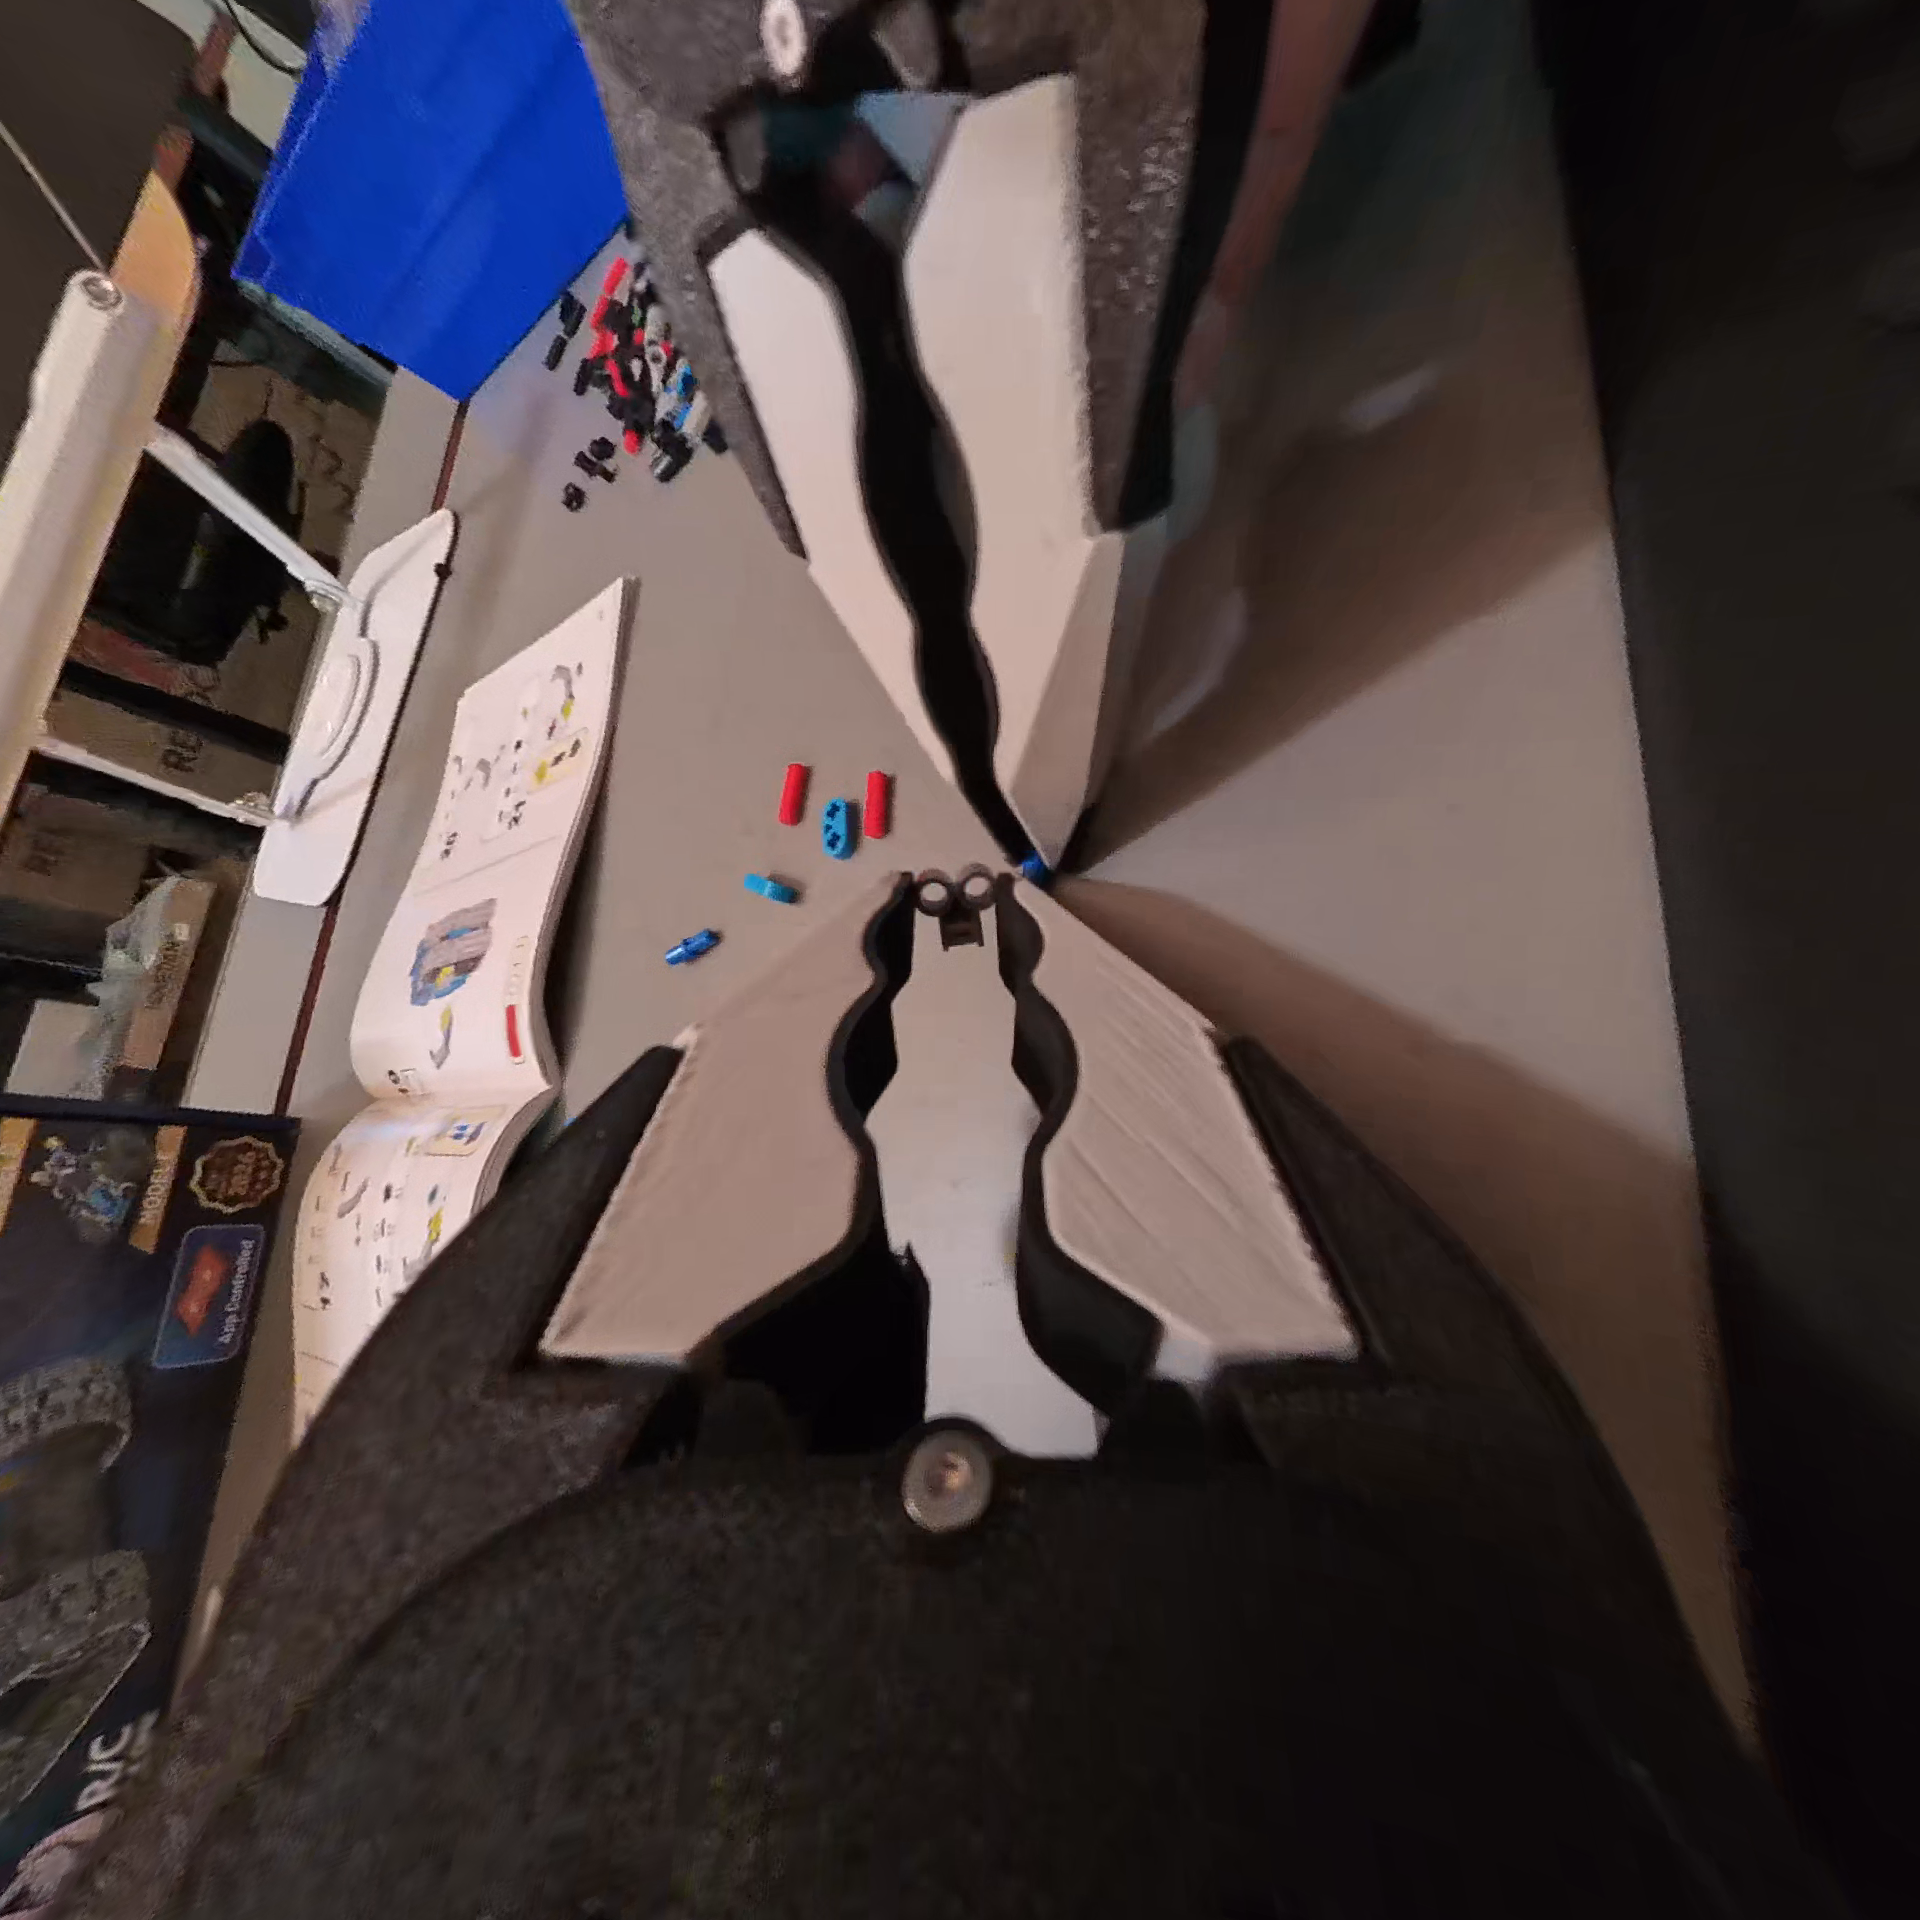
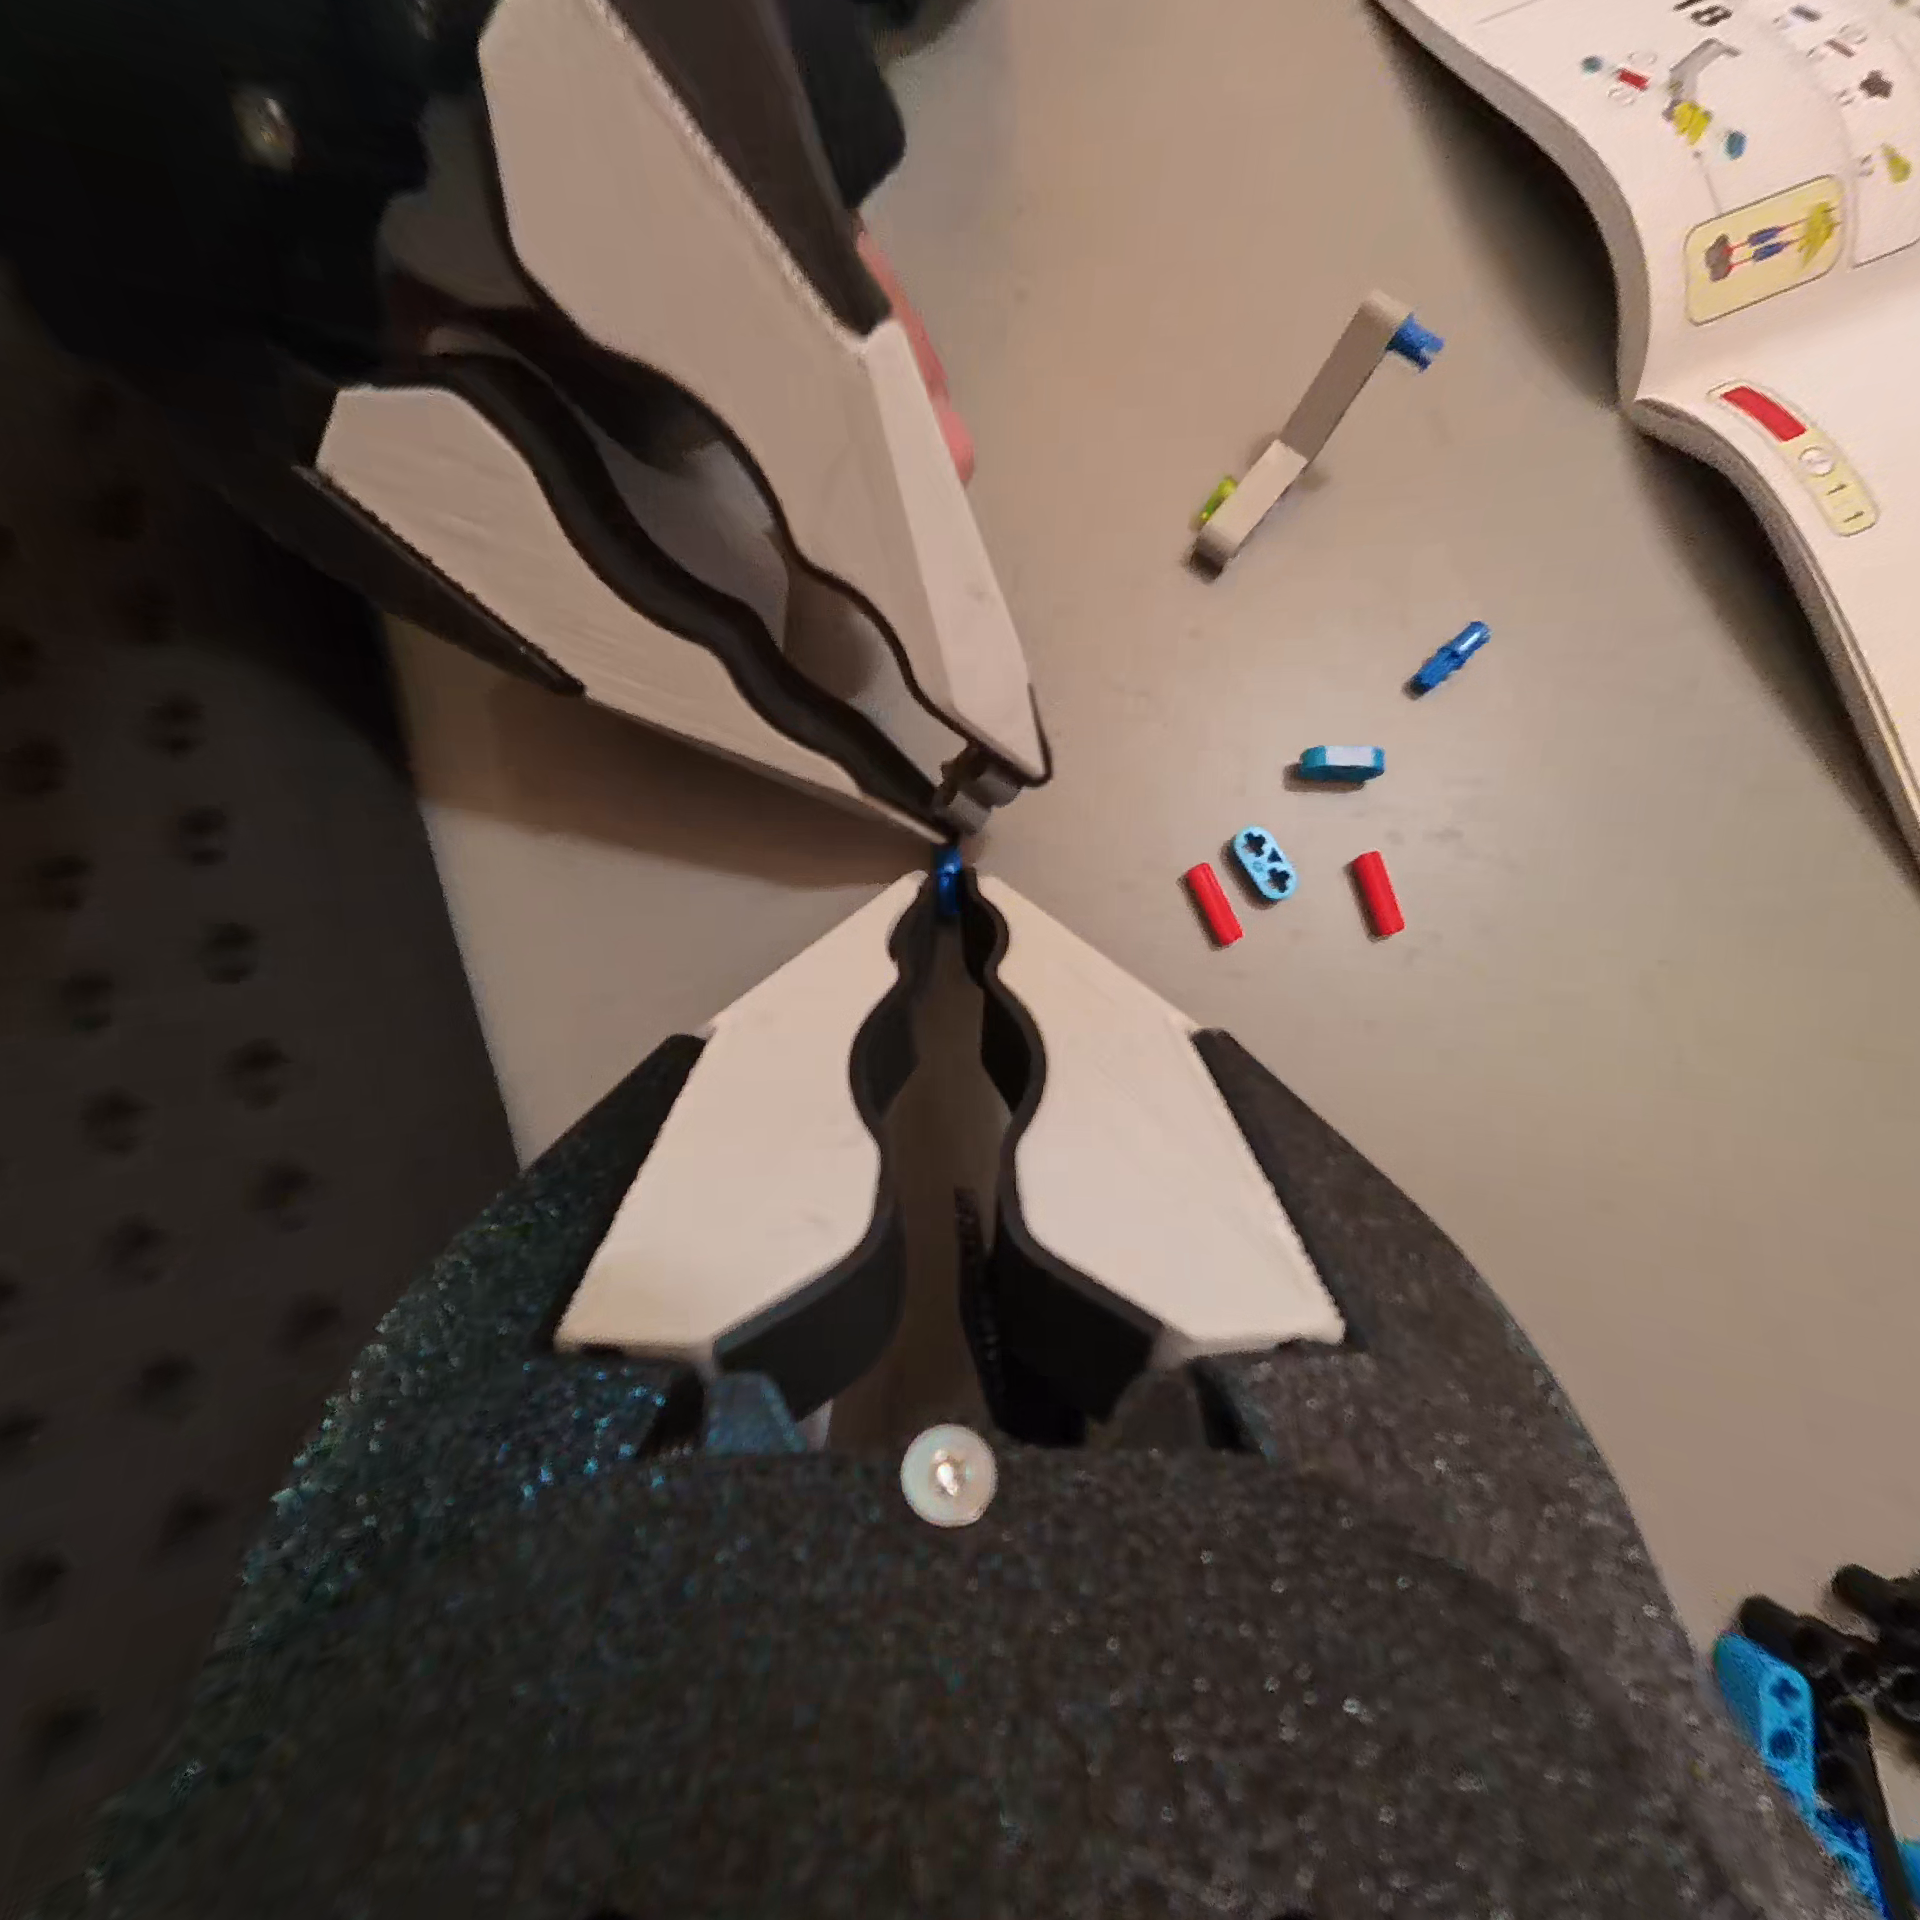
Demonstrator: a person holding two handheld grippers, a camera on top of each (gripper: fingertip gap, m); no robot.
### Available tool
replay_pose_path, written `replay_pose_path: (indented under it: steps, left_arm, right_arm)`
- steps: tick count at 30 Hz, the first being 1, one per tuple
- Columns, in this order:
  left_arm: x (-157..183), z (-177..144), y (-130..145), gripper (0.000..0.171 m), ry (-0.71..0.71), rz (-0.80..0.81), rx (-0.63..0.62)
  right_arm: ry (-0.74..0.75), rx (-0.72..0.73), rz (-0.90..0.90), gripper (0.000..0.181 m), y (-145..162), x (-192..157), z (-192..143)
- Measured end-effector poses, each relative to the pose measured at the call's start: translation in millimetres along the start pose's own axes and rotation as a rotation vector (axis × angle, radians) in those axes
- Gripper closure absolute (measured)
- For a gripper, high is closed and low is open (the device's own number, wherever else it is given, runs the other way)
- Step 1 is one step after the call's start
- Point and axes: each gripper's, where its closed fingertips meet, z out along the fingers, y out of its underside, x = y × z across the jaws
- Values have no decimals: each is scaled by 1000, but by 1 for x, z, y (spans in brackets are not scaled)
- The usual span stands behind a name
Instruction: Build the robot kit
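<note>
My left gripper (image 1: 956, 896) is shut on a small grey connector piece (image 1: 958, 902) with two round holes, held above the grey table. My right gripper (image 2: 948, 891) is shut on a small blue pin (image 2: 947, 881). The two gripper tips almost meet. In the left wrist view the right gripper (image 1: 1023, 857) comes down from above with the blue pin (image 1: 1030, 865) at its tip. In the right wrist view the left gripper (image 2: 977, 795) comes in from the upper left with the grey piece (image 2: 975, 802) just above the pin.
On the table lie two red tubes (image 2: 1211, 904) (image 2: 1378, 894), a light blue two-hole piece (image 2: 1263, 862), a blue link (image 2: 1340, 763), a blue pin (image 2: 1449, 657) and a grey beam (image 2: 1304, 431). An open instruction booklet (image 1: 499, 831), a blue bin (image 1: 436, 177), a pile of parts (image 1: 634, 374) and a box (image 1: 114, 1351) stand nearby. The tips of both grippers are at nearly the same place.
</note>
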Motion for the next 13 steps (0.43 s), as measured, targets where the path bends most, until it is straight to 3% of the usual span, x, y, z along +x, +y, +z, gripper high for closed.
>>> replay_pose_path:
  steps: [13]
  left_arm:
    - [3,2,2,157,16,1,-29]
  right_arm:
    - [-46,33,63,171,5,0,-4]
